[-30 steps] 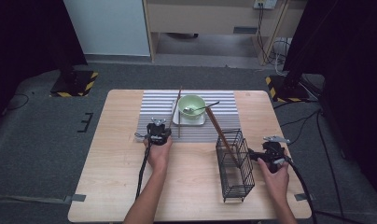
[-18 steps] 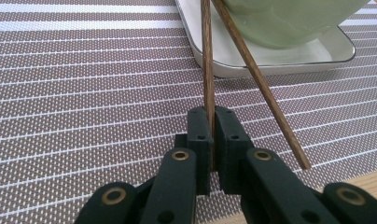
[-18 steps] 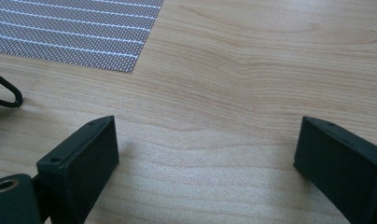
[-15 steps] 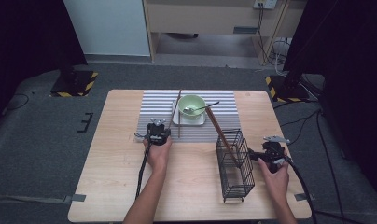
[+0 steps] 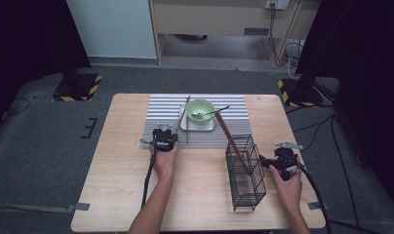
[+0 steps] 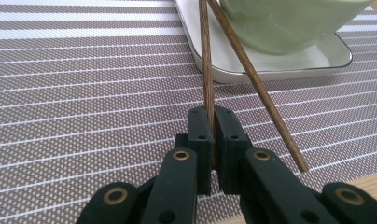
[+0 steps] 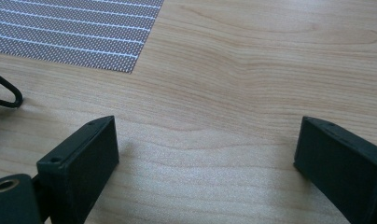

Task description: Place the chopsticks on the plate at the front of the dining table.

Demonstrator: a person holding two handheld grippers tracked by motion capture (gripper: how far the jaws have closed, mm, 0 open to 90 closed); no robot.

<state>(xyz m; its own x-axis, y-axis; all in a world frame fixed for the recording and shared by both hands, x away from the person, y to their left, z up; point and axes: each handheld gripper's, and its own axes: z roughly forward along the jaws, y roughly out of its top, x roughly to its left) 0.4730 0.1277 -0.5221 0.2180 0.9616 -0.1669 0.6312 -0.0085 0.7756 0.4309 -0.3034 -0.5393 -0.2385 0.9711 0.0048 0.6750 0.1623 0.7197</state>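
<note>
My left gripper (image 6: pixel 213 114) is shut on a brown wooden chopstick (image 6: pixel 206 65) low over the striped placemat (image 6: pixel 84 93). A second chopstick (image 6: pixel 256 84) lies slanted across the placemat, its far end by the white square plate (image 6: pixel 270 70) that carries the green bowl (image 6: pixel 289 23). From above, the left gripper (image 5: pixel 164 139) sits just left of the plate (image 5: pixel 185 126) and the bowl (image 5: pixel 201 109), which has a spoon in it. My right gripper (image 7: pixel 205 140) stands open over bare wood; from above, it (image 5: pixel 282 161) is right of the black wire basket (image 5: pixel 245 170).
A third chopstick (image 5: pixel 231 141) leans upright in the wire basket. One basket foot (image 7: pixel 4 93) shows at the left of the right gripper view, with the placemat corner (image 7: pixel 74 32) beyond. The wooden table (image 5: pixel 117 195) ends close behind both hands.
</note>
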